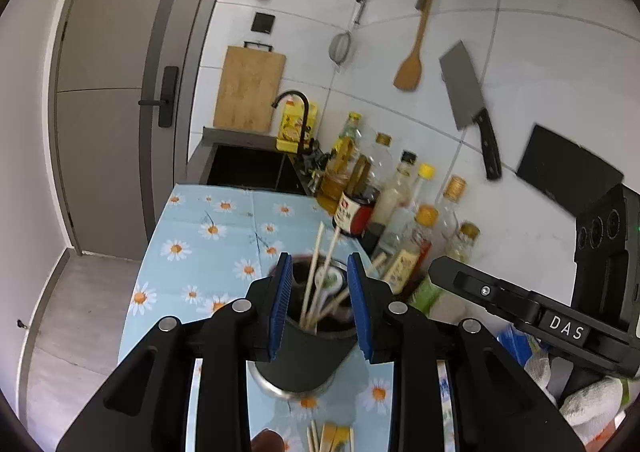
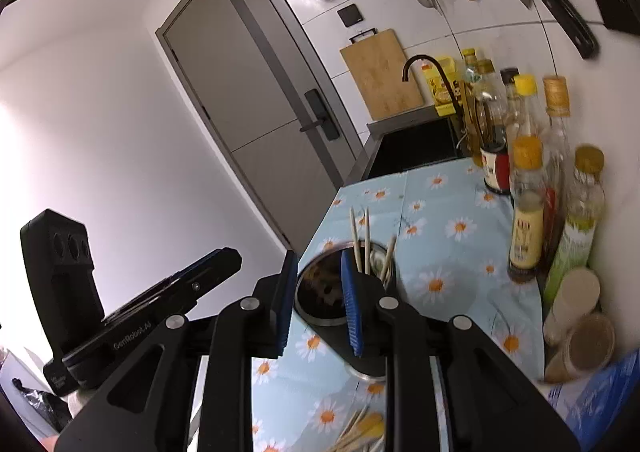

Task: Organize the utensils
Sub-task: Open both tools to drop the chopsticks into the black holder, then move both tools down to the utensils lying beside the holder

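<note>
Left wrist view gave me the dark utensil holder standing upright on the daisy-print tablecloth, with several chopsticks and a white spoon leaning out of its mouth. My left gripper was spread wide, its blue pads flanking the holder's rim on either side; I could not tell whether they touched it. More chopsticks lay loose on the cloth at the bottom edge of that view, beside something yellow I could not make out.

From the right wrist view, my right gripper was also spread, its fingers set across the near left part of the same holder, one pad outside the rim and the other over the opening. It pinched nothing. Loose wooden utensils lay on the cloth just below.

Along the wall to the right stood a row of condiment bottles, near the holder but apart from it. Beyond the cloth was a dark sink with a black faucet. A cutting board leaned behind it, and a wooden spatula and a cleaver hung on the tiles.
</note>
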The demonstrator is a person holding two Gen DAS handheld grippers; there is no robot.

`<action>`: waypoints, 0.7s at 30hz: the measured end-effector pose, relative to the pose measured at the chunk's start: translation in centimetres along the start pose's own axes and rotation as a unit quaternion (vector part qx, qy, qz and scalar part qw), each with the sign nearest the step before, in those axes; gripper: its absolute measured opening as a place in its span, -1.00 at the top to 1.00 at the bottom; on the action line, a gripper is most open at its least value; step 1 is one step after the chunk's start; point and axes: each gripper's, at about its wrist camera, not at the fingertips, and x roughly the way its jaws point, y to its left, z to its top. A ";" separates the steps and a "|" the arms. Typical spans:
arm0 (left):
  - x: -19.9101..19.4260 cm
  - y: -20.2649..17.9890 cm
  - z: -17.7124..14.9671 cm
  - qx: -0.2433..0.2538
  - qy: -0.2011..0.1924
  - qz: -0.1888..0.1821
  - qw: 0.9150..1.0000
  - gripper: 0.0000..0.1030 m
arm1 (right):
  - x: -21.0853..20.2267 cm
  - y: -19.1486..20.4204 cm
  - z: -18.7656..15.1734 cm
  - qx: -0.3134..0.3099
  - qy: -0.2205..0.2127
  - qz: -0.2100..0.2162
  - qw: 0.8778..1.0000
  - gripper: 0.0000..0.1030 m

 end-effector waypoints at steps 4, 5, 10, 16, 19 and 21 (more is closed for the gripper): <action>-0.8 -0.8 -1.3 0.027 0.029 -0.001 0.999 0.47 | -1.0 0.1 -2.2 -0.008 0.027 -0.006 1.000 0.53; -1.0 -1.0 -1.7 0.035 0.033 0.001 0.999 0.47 | -1.2 0.1 -2.6 -0.009 0.031 -0.007 0.999 0.53; -1.9 -1.4 -3.4 0.051 0.059 -0.007 0.997 0.47 | -2.4 -0.6 -4.8 -0.006 0.048 -0.019 0.999 0.53; -2.2 -2.1 -5.9 0.081 0.114 -0.027 0.990 0.47 | -3.9 -1.8 -7.3 -0.010 0.085 -0.048 0.995 0.35; -2.1 -2.9 -7.4 0.119 0.141 -0.033 0.982 0.47 | -4.6 -2.7 -8.4 0.010 0.093 -0.055 0.994 0.35; -1.6 -3.1 -8.6 0.133 0.167 -0.041 0.976 0.47 | -5.0 -3.4 -9.2 0.021 0.095 -0.063 0.993 0.35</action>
